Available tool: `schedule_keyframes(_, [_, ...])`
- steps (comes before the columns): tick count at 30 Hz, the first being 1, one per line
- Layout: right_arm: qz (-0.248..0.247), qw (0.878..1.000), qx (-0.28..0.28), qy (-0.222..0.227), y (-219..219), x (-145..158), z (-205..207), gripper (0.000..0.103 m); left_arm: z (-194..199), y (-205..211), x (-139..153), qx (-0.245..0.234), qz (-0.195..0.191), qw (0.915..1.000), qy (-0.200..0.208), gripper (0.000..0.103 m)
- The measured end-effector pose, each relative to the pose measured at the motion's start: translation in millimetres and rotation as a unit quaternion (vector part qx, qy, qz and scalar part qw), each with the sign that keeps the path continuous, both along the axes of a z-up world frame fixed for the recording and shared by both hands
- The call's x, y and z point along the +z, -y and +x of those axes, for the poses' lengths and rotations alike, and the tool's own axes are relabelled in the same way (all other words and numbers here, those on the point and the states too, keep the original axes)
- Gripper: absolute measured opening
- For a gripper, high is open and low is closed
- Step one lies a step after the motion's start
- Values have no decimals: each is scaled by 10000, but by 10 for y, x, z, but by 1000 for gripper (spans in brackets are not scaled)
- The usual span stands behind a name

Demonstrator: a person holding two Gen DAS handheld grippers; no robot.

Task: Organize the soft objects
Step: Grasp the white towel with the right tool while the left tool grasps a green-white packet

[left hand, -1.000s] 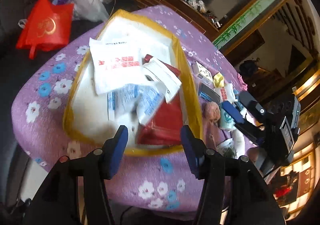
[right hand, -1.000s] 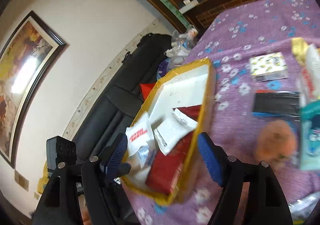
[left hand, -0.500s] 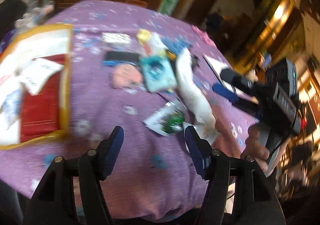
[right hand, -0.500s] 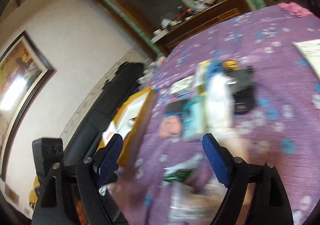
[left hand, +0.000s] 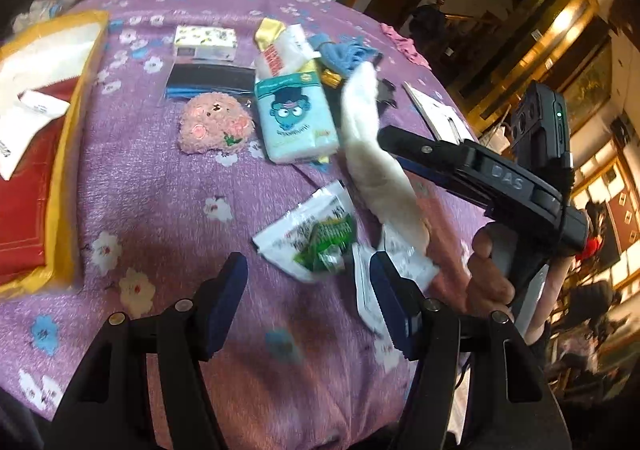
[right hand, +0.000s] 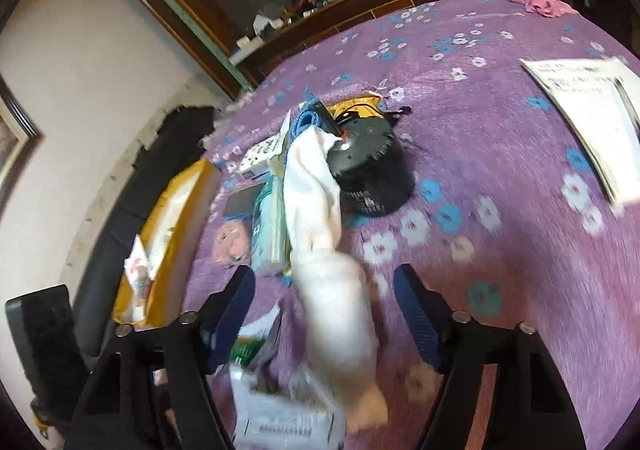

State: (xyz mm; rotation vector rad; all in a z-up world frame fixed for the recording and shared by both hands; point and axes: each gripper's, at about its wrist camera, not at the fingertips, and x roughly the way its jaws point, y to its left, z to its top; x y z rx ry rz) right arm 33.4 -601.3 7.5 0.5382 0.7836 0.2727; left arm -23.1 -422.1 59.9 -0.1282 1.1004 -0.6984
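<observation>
A long white sock (left hand: 376, 165) (right hand: 320, 234) lies on the purple flowered cloth (left hand: 168, 201). My right gripper (right hand: 324, 314) is open, its blue pads on either side of the sock's near end. My left gripper (left hand: 308, 298) is open and empty, just short of a white and green packet (left hand: 316, 238). A pink plush toy (left hand: 212, 123), a light blue tissue pack (left hand: 294, 117) and a blue cloth (left hand: 348, 53) lie farther back. The yellow-rimmed box (left hand: 68, 129) holding red and white packets is at the left.
A black round object (right hand: 368, 169) sits beside the sock's far end. A white booklet (right hand: 588, 101) lies at the right. A pink rag (right hand: 536, 1) is at the far edge. A small patterned box (left hand: 206, 41) and a black flat pack (left hand: 208, 79) lie behind the plush toy.
Both grippers have swung right, away from the yellow-rimmed box, and now face the scattered items. The right gripper has closed in on the white sock's near end. Both stay open.
</observation>
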Motion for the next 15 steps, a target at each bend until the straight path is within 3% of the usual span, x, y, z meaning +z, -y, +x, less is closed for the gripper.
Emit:
schedule_keyframes(2, [83, 10000, -7, -39, 16, -11, 68, 64, 92, 36, -42, 49, -90, 9999, -104, 62])
schedule_keyframes(6, [47, 9992, 178, -363, 14, -127, 70, 44, 146, 178, -97, -55, -53, 9999, -110, 62])
schedule_keyframes(10, [-72, 9994, 80, -317, 71, -58, 56, 40, 237, 364, -218, -315, -102, 9989, -325, 62])
schedule_keyframes(14, [105, 9996, -126, 213, 201, 131, -177, 38, 199, 361, -211, -294, -163, 9987, -376, 59])
schedule_keyframes(15, [208, 9987, -149, 440, 255, 197, -271, 38, 172, 347, -210, -285, -109, 9990, -313, 50])
